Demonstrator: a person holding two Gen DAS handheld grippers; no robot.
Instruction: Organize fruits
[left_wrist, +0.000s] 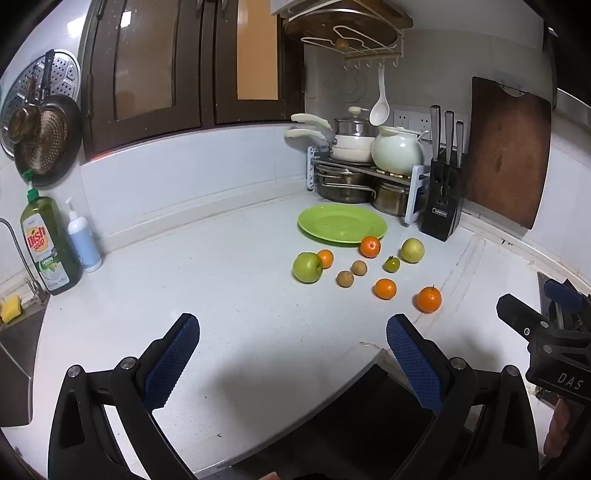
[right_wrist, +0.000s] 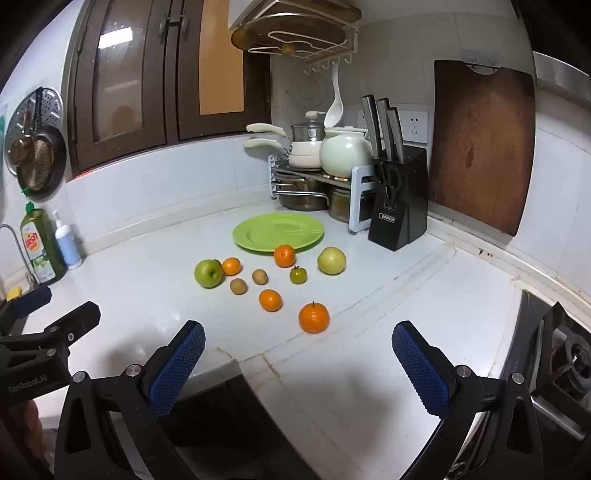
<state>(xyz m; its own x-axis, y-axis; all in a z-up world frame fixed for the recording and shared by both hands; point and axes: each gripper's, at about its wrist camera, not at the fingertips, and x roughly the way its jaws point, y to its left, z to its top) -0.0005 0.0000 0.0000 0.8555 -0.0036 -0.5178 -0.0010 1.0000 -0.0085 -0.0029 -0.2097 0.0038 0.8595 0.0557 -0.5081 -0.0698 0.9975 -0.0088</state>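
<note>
A green plate (left_wrist: 341, 223) (right_wrist: 277, 232) lies empty on the white counter near the pot rack. In front of it lie loose fruits: a green apple (left_wrist: 307, 267) (right_wrist: 209, 273), a yellow-green apple (left_wrist: 412, 250) (right_wrist: 331, 260), several oranges, the nearest one (left_wrist: 429, 299) (right_wrist: 314, 317), two small brown fruits (left_wrist: 345, 278) (right_wrist: 238, 286) and a small green tomato (left_wrist: 392, 264) (right_wrist: 297, 275). My left gripper (left_wrist: 291, 332) is open and empty, well short of the fruits. My right gripper (right_wrist: 298, 339) is open and empty, just short of the nearest orange.
A black knife block (left_wrist: 441, 206) (right_wrist: 399, 206) and a rack of pots (left_wrist: 362, 173) stand behind the plate. A wooden cutting board (right_wrist: 480, 147) leans on the right wall. Dish soap (left_wrist: 48, 243) and a sink are at the left. A stove (right_wrist: 561, 354) is at the right.
</note>
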